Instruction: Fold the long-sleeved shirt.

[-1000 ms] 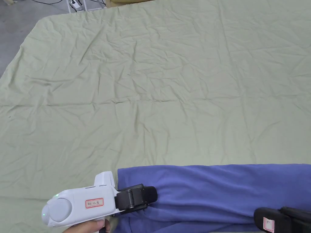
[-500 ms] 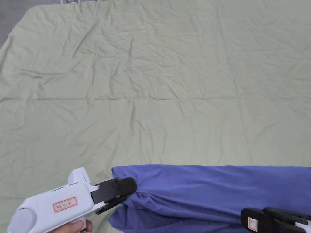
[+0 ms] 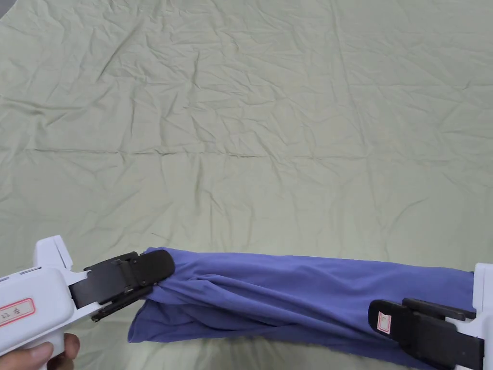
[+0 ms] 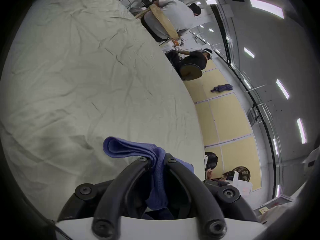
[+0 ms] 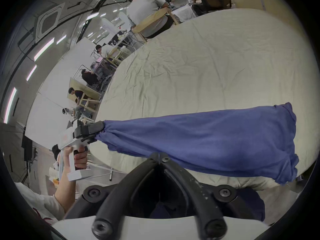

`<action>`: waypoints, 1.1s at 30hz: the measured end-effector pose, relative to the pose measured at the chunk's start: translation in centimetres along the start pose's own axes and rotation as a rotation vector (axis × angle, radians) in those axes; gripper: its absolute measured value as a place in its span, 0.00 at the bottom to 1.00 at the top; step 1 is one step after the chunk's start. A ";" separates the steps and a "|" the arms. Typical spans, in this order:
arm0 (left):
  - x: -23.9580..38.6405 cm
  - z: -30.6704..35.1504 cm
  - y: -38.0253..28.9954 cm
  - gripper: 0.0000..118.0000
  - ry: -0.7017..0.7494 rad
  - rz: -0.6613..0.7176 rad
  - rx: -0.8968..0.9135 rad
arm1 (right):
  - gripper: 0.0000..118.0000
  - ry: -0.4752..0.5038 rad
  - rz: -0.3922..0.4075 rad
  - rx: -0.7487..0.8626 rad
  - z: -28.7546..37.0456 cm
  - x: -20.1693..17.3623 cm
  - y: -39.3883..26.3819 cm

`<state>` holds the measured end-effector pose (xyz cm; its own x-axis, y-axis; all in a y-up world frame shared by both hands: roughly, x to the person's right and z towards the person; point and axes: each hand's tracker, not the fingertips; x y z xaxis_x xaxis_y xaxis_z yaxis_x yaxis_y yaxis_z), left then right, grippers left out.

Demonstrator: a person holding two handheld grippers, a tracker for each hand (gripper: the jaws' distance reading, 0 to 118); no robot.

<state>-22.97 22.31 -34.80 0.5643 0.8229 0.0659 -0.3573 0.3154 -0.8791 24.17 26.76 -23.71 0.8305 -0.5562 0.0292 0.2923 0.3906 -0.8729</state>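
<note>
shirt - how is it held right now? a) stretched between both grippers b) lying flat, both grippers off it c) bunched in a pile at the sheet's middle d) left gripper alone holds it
a: the shirt spans from the left gripper to the right gripper, each shut on one end, above the sheet.

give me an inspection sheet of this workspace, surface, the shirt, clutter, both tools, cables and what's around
Surface: wide table under a wrinkled pale green sheet.
Job's things: blue long-sleeved shirt, bunched into a long band strung between the two tools near the table's front edge; whether it touches the sheet is unclear.
Clutter: nothing seen on the sheet besides the shirt.
Grippers: left tool shut on the shirt's left end, cloth pinched between its jaws. Right tool, jaws together at the shirt's lower edge; a grip on cloth is not clear.
Cables: nothing seen.
Surroundings: other people seated at worktables; another blue garment lying on a yellow surface beyond the table.
</note>
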 end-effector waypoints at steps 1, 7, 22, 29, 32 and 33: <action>-0.3 0.4 0.2 0.10 0.004 0.003 0.008 | 0.01 -0.022 0.002 0.000 -0.2 -0.3 0.1; -2.1 3.9 1.4 0.10 0.046 0.027 0.069 | 0.01 -0.057 0.013 -0.006 -1.1 -1.5 0.2; 8.2 8.0 -0.4 0.10 0.281 -0.165 0.187 | 0.01 -0.090 0.002 0.080 4.2 0.7 -1.3; 21.7 -3.4 -8.9 0.10 0.301 -0.545 0.035 | 0.01 -0.111 -0.030 0.183 9.9 3.8 -2.6; 24.8 -9.9 -13.5 0.10 0.309 -0.707 -0.087 | 0.01 -0.139 -0.054 0.227 12.5 5.5 -3.3; 25.6 -12.1 -15.2 0.10 0.288 -0.748 -0.131 | 0.01 -0.149 -0.066 0.240 13.4 6.2 -3.6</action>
<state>5.89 32.83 -25.45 0.7950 0.2568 0.5495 0.2704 0.6608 -0.7001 34.60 31.78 -13.81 0.8613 -0.4791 0.1690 0.4371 0.5295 -0.7270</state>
